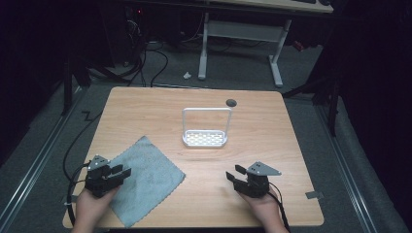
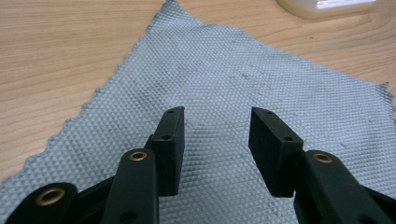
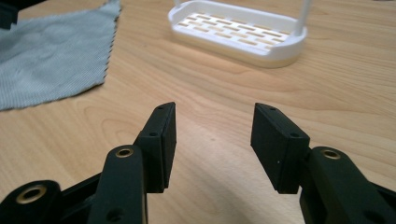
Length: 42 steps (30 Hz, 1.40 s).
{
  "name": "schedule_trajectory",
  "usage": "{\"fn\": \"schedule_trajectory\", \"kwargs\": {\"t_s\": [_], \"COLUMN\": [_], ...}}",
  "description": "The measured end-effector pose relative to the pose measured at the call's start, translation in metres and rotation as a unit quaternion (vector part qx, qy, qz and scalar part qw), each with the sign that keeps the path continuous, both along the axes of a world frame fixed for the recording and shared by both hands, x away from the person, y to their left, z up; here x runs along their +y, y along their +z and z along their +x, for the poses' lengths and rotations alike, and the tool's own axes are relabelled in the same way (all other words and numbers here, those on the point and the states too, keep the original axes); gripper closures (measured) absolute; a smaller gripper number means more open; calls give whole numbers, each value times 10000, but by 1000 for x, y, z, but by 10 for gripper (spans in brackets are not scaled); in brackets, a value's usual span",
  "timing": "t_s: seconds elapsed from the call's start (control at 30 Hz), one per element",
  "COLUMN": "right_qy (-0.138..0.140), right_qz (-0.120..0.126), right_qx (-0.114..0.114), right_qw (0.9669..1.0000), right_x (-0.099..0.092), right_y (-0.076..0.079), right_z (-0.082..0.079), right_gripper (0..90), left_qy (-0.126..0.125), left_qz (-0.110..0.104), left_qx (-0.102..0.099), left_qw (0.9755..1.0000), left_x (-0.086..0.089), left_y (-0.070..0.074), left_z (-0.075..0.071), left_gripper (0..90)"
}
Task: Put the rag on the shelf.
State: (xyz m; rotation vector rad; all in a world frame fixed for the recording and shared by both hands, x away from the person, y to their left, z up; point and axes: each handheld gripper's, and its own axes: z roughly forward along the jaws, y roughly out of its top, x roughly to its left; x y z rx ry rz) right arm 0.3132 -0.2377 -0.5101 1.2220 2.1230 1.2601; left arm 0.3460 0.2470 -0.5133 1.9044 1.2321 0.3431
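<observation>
We are at the very start of the work, as far as we can judge: the cloth [image 1: 144, 180] lies flat and unfolded on the table [image 1: 272, 141], spread as a diamond near the table's front left corner, with one tip reaching almost to the front edge and another pointing toward the middle. No fold, no lifted corner and no crease shows on it. Our left gripper [image 1: 120, 172] hovers over the cloth's left part, jaws spread wide with nothing between them; in the left gripper view the weave of the cloth [image 2: 243, 93] runs unbroken beneath the gap in the left gripper [image 2: 215, 149]. Our right gripper [image 1: 234, 174] sits near the front edge toward the right, well apart from the cloth, its jaws likewise spread and bare; in the right gripper view the right gripper [image 3: 212, 149] has only wood under it, with the cloth [image 3: 51, 56] off to one side. The white rack [image 1: 205, 138] stands empty near the table's middle, toward the back edge. So nothing is gripped yet, and the whole job seems left: we judge that taking hold of the cloth comes first, and the left gripper is placed for it.
</observation>
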Motion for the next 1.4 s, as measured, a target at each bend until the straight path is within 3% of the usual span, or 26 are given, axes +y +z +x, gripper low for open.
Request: {"fn": "schedule_trajectory", "kwargs": {"t_s": [0.27,0.4,0.5,0.73,0.93,1.1,1.27,1.4], "right_qy": [152,248,332,653,823,914,968,1021], "right_qz": [-186,-215,-216,-287,-358,-391,-434,-526], "right_qx": [-62,-65,-69,-177,-143,-91,-108,-59], "right_qw": [9997,9994,9992,9973,9959,9950,9943,9934], "right_x": [7,12,16,32,45,49,52,55], "right_y": [0,-1,-1,2,1,0,0,-3], "right_z": [-6,-4,-2,4,8,6,2,1], "right_gripper": [506,510,518,525,526,527,527,534], "left_qy": [-207,-341,-252,-321,-518,-593,-1006,-1422], "left_qz": [130,233,384,590,755,642,703,732], "left_qx": [106,83,106,97,254,275,286,278], "left_qw": [9996,9991,9989,9977,9955,9958,9920,9867], "left_x": [-6,-9,-9,-12,-20,-27,-48,-74], "left_y": [-1,1,1,-1,-9,-11,-10,-9], "left_z": [0,-4,-9,-22,-24,-25,-29,-34], "left_gripper": [595,685,783,809,808,801,796,795]}}
